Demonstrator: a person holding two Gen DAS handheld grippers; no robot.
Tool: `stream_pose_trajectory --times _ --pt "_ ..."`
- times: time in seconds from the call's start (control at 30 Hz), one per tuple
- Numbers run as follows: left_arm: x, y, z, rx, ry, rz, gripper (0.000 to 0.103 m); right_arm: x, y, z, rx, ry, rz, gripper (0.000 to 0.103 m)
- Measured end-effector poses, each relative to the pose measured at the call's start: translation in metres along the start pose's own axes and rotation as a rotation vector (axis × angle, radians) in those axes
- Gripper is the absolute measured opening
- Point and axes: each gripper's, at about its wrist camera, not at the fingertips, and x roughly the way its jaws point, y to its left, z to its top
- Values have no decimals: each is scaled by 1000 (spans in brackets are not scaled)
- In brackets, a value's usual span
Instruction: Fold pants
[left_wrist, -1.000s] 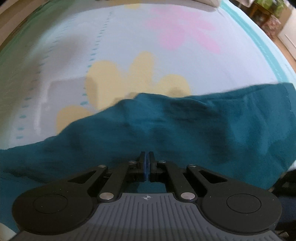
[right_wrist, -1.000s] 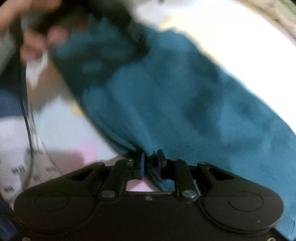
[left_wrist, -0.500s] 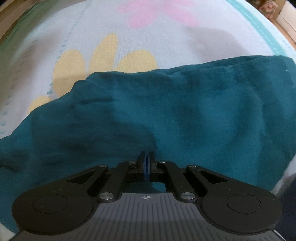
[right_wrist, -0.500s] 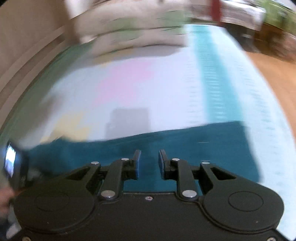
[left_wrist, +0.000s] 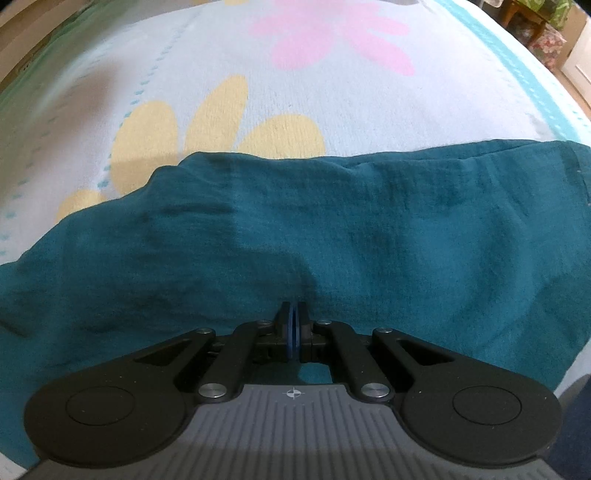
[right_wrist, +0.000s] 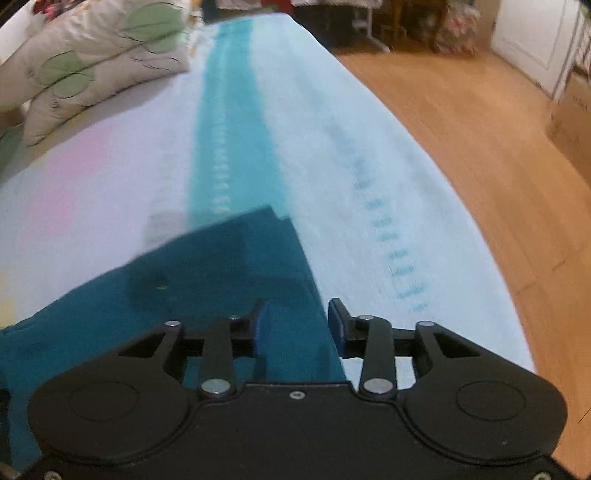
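Left wrist view: our left claw (left_wrist: 294, 325) pinched together on teal pants (left_wrist: 332, 229).
Our right claw (right_wrist: 297, 326) opening above the pants' edge, gripping nothing; bed (right_wrist: 351, 155) beneath.

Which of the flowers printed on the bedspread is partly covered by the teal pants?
The yellow flower, in the left wrist view: the pants lie over its lower petals. The pink flower farther up the bedspread lies fully uncovered.

- bedspread (left_wrist: 332, 122), pale blue with pink and yellow flowers
- leafy pillow (right_wrist: 92, 62) up at 10 o'clock
- wood floor (right_wrist: 480, 155) at 2 o'clock
- cardboard box (right_wrist: 570, 122) at 3
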Motion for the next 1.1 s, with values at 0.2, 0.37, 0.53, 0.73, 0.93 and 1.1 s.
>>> stream_pose_trajectory --times 0.2,0.37,0.53,0.73,0.93,1.1 --pt "-2 -7 1 23 -6 17 3 6 -21 -19 51 54 73 51" --pt "-7 -14 2 17 -5 16 3 11 -26 -24 83 67 165 32" --pt "-8 -13 2 12 -2 11 3 -16 -15 -9 131 84 297 12" --pt "-7 -10 3 3 1 5 3 -59 -12 10 199 24 396 10" --pt "-8 -9 4 -14 5 -6 3 -43 -6 7 73 28 88 19" --pt "-7 -6 4 -18 7 -9 3 -14 2 -2 -99 45 0 60"
